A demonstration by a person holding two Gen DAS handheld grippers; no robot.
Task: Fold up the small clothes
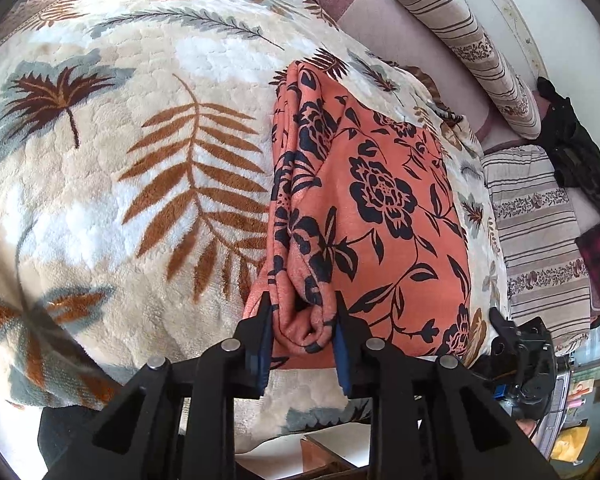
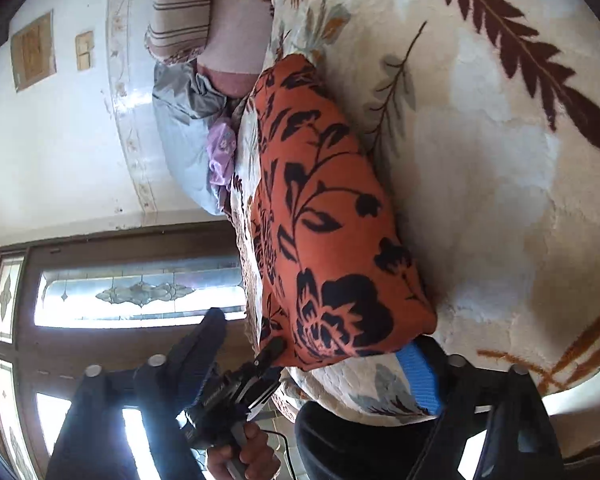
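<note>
An orange garment with dark flowers (image 1: 380, 208) lies folded into a long packet on a cream blanket with a leaf pattern (image 1: 140, 152). My left gripper (image 1: 302, 312) is shut on the packet's bunched near end, one blue pad on each side of the folds. My right gripper (image 1: 516, 344) shows at the lower right, beside the packet's near right corner. In the right wrist view, rolled on its side, the garment (image 2: 332, 220) reaches its near end between the jaws of my right gripper (image 2: 314, 332). Those jaws stand wide apart, and only the blue-padded finger (image 2: 420, 376) is close to the cloth.
Striped bolster pillows (image 1: 472, 48) and a striped cushion (image 1: 540, 232) lie along the wall side of the bed, with dark clothing (image 1: 580, 148) beyond. A grey bundle (image 2: 184, 120) and purple cloth (image 2: 222, 156) sit past the garment's far end. The blanket's edge (image 1: 320, 412) drops off just below my grippers.
</note>
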